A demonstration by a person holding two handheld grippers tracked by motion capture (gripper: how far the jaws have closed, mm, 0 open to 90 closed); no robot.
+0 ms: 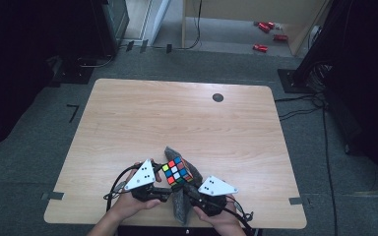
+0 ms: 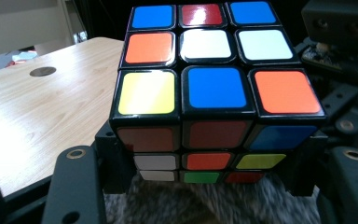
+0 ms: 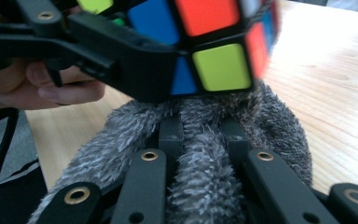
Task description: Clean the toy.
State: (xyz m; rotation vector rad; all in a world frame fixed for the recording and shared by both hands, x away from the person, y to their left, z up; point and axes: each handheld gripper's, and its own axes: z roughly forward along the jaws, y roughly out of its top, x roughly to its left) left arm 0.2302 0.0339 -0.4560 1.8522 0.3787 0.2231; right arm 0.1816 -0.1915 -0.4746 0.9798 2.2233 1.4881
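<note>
A scrambled puzzle cube [image 1: 177,170] is held just above the table's near edge. My left gripper [image 1: 169,183] is shut on it. In the left gripper view, the black jaws clamp the lower left and lower right sides of the cube [image 2: 214,88]. My right gripper [image 1: 191,191] is shut on a grey fuzzy cloth [image 1: 179,207]. In the right gripper view, the cloth [image 3: 205,177] is bunched between the jaws and touches the underside of the cube [image 3: 214,42]. That cloth [image 2: 205,203] also lies below the cube in the left gripper view.
The wooden table [image 1: 177,118] has a small dark round disc [image 1: 218,97] near its far edge. Red objects [image 1: 266,34] lie on the floor beyond. The person's hand [image 3: 51,88] holds the left gripper beside the cube.
</note>
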